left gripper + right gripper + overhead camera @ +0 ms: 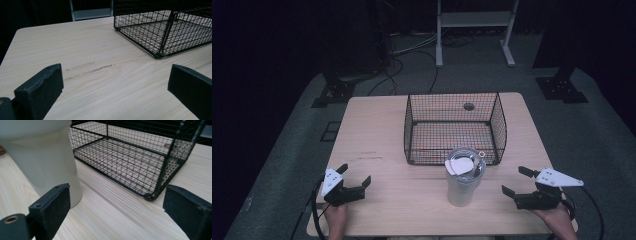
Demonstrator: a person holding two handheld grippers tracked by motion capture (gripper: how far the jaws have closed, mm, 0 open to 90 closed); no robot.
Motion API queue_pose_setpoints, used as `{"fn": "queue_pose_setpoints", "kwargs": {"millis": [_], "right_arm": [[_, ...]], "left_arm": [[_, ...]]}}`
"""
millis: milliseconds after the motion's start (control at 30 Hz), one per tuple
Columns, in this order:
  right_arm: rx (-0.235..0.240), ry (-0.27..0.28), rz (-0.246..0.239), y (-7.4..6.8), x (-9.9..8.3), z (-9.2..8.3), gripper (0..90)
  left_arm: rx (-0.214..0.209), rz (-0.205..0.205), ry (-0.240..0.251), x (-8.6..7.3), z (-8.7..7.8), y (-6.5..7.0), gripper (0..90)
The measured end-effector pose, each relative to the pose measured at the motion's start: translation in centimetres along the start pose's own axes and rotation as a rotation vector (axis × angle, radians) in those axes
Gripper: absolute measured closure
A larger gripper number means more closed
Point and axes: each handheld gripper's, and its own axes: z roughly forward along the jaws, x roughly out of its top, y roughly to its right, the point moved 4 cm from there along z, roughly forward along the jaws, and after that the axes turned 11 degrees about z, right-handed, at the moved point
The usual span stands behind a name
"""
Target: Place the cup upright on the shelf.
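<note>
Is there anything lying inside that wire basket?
No, the wire basket holds nothing; the white cup stands on the table just in front of it.

Left gripper [354, 175] and right gripper [517, 181] both hand-held low at near edge, jaws spread wide, empty.

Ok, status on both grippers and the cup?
Left gripper open, empty. Right gripper open, empty. Tall pale tumbler upright before black wire basket. Nothing between.

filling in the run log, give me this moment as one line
left tongs: open, empty, resting on table | right tongs: open, empty, right of cup | cup: upright, front of wire basket | basket: empty
</note>
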Motion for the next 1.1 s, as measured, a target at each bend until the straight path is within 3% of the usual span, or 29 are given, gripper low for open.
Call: {"fn": "queue_pose_setpoints", "kwargs": {"millis": [333,1100], "right_arm": [[0.065,-0.022,-0.066,-2.4,0.9,0.7,7.1],[0.180,-0.079,-0.122,-6.0,1.1,2.9,7.1]], "left_arm": [[-0.001,-0.006,0.006,0.0,0.0,0.0,0.0],[-0.003,-0.005,0.007,0.0,0.0,0.0,0.0]]}}
